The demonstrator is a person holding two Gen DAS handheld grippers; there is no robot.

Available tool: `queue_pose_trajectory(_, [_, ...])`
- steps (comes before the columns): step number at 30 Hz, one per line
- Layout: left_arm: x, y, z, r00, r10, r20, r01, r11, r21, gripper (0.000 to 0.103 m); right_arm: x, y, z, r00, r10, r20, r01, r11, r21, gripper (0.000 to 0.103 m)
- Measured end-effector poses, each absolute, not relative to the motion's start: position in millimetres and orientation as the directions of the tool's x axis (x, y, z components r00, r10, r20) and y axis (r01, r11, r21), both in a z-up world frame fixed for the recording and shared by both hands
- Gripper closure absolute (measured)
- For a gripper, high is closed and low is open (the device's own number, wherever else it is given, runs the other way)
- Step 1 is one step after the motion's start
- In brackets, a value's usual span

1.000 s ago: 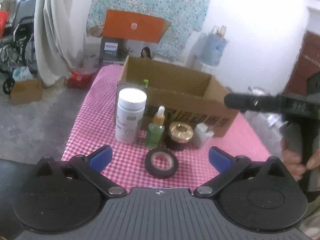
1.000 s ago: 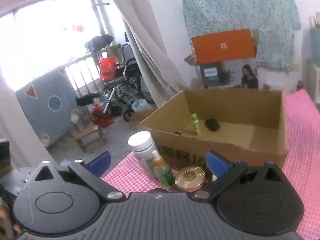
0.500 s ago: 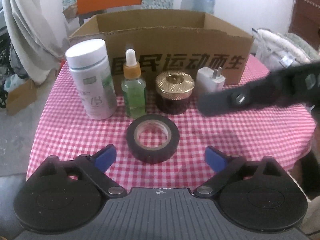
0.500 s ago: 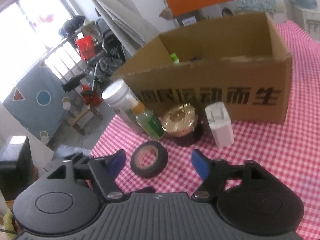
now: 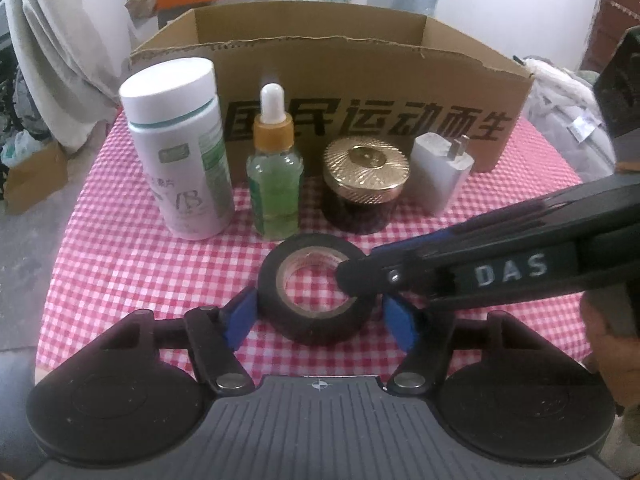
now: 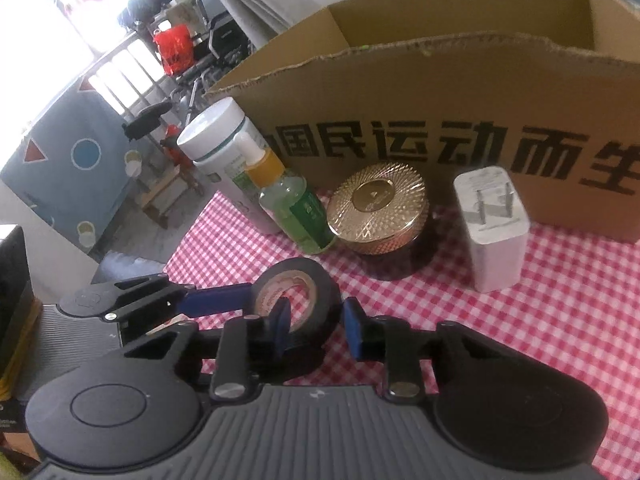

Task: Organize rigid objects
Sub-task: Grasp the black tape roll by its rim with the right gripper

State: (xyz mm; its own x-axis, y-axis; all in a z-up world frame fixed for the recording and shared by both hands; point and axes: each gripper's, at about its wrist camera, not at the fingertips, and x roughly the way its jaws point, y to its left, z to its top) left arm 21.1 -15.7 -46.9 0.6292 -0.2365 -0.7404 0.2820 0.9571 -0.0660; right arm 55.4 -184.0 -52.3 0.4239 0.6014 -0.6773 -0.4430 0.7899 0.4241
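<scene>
Straddling the black tape roll (image 5: 316,296), the left gripper (image 5: 318,318) has its blue pads set on either side of the roll's outer wall; the left pad touches or nearly touches it, the right pad stands a little off, so the tongs are fairly wide and not yet clamped. The right gripper (image 6: 314,326) comes in from the right edge of the table: one blue finger (image 6: 280,322) sits inside the roll's hole, the other just outside its wall, the tongs narrow around that wall, though whether they press it cannot be told. In the left wrist view the right gripper's black finger (image 5: 360,278) reaches over the roll's right rim, and the person's right hand (image 5: 612,344) shows at the frame edge.

The roll lies flat on the red-and-white checked tablecloth (image 5: 132,264), near the front edge of the table. Behind it stands a row, all upright and just in front of the cardboard box (image 5: 360,80): a white pill bottle (image 5: 180,148) at the left, a green dropper bottle (image 5: 274,168) beside it, a dark jar with a gold lid (image 5: 364,188), and a white plug adapter (image 5: 440,172) at the right, prongs upward. The box is open at the top, with black printed characters on its front wall.
</scene>
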Motion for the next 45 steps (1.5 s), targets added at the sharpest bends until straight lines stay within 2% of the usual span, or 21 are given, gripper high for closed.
queue_pose_trajectory(6, [20.3,-28.7,-43.0,0.611,-0.292,-0.736,0.329,0.939,-0.099,0.036,49.9,-202.3,-51.1,0.439,0.589,-0.679,-0.419,0.802,0.425,0.073])
queue_pose_trajectory(15, [7.9,-65.3,-45.7,0.515,-0.427,-0.743,0.510,0.850,-0.134,0.035,32.5,-248.0,-50.9,0.486,0.529,-0.696,-0.321,0.848,0.421,0.073])
queue_pose_trajectory(23, [12.2,-79.7,-50.9,0.541,-0.374,-0.753,0.540,0.841,-0.030,0.031,28.9,-254.8,-46.7,0.521,0.523,-0.675,-0.315,0.852,0.417,0.073])
queue_pose_trajectory(34, [16.4,-85.4,-53.6,0.548,-0.359,-0.756,0.547,0.837,-0.002,0.029,35.5,-241.9,-55.6,0.526,0.482,-0.701,-0.341,0.874,0.345,0.073])
queue_pose_trajectory(40, [18.6,-87.0,-53.4,0.550,-0.362,-0.752,0.545,0.838,-0.005,0.036,35.0,-236.4,-56.1,0.537,0.474,-0.698,-0.364,0.876,0.316,0.073])
queue_pose_trajectory(45, [16.7,-86.2,-53.9,0.562,-0.362,-0.744,0.543,0.840,0.002,0.037,33.2,-234.5,-57.0,0.546,0.469,-0.694,-0.377,0.878,0.297,0.079])
